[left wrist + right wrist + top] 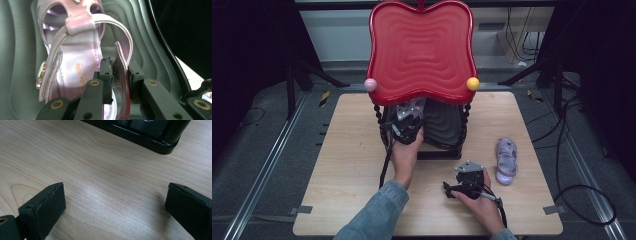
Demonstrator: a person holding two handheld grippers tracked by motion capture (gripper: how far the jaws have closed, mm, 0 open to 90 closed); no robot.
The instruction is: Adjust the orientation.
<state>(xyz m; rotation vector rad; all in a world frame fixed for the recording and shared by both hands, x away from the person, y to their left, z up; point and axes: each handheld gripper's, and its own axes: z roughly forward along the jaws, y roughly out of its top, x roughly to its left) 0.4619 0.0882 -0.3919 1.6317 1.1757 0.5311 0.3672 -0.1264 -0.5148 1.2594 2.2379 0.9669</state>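
A pink child's sandal (77,57) lies on the rippled dark lower tray (15,62) of a two-level stand. My left gripper (119,63) is shut on the sandal's heel strap (121,75), which stands upright between the two pads. From above, the left gripper (408,120) reaches under the red top tray (422,50) into the black lower tray (444,125). A second pink sandal (506,160) lies on the table to the right. My right gripper (464,174) rests near the table's front, open, with bare wood between its jaws (115,202).
The wooden table (347,150) carries the stand at its back middle. A pink ball (370,84) and a yellow ball (472,83) cap the stand's corner posts. The stand's black base edge (150,141) lies just ahead of the right gripper. Cables run on the floor at right.
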